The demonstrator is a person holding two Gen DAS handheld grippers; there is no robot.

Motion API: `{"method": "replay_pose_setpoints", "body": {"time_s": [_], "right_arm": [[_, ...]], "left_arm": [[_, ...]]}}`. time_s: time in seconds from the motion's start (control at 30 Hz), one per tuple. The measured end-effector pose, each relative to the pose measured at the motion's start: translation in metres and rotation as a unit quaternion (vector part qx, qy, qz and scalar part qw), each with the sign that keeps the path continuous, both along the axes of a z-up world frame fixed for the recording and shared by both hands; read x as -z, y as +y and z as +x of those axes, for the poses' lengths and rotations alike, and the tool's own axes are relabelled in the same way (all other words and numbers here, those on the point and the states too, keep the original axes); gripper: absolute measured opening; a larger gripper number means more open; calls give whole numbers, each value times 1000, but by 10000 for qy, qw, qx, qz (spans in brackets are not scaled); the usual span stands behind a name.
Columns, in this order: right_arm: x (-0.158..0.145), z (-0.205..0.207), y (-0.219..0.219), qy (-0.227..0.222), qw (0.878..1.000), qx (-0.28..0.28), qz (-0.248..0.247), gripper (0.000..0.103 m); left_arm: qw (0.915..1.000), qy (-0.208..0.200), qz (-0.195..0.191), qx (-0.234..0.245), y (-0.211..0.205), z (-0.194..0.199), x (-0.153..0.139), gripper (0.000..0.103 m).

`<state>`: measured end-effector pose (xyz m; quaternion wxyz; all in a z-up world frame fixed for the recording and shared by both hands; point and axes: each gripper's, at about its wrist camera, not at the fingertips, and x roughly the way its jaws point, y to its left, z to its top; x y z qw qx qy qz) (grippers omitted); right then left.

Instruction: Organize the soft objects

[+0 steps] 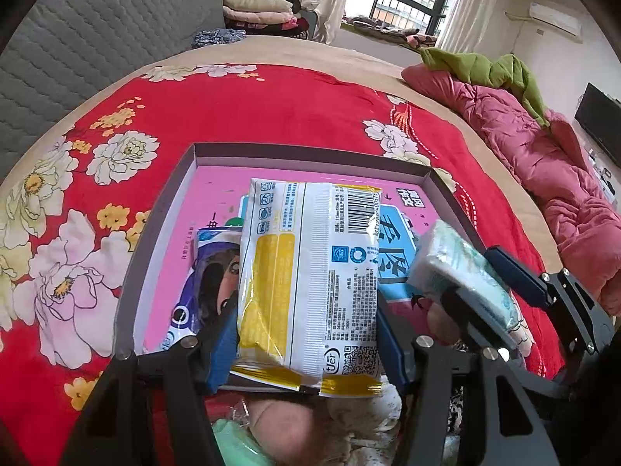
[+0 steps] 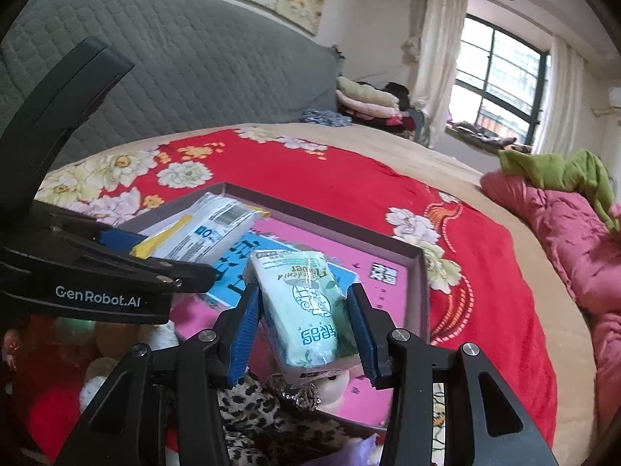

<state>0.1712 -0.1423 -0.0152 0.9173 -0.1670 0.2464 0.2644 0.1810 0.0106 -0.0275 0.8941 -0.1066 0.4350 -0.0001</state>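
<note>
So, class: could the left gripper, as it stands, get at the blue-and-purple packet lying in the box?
Probably not yet. The left gripper is shut on the yellow-and-white tissue pack, which also overlaps the blue-and-purple packet in the box. It would need to let go first.

On the plush red floral blanket (image 1: pixel 271 108), the matt cardboard box lid (image 1: pixel 310 155) holds a glossy, crinkled plastic tissue pack (image 1: pixel 310 272); beside it, blue ribbed rubbery pads (image 2: pixel 244 334) flank a shiny film-wrapped green pack (image 2: pixel 306 303).
</note>
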Motion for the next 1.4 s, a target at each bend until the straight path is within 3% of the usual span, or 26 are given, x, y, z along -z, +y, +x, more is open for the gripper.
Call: {"method": "replay_pose_setpoints", "body": {"time_s": [0.33,1.13,1.4], "right_arm": [[10,0,19,-20,9969,-77,-784,50],[-1,7,-3,467,9984,90,294,66],[-2,5,-6,464,9982,75,364,68]], "left_arm": [[10000,87,-5,5,2,0,2,62],[9997,132,171,61,-6,5,2,62],[9991,217,343,85,-9,7,4,62]]}}
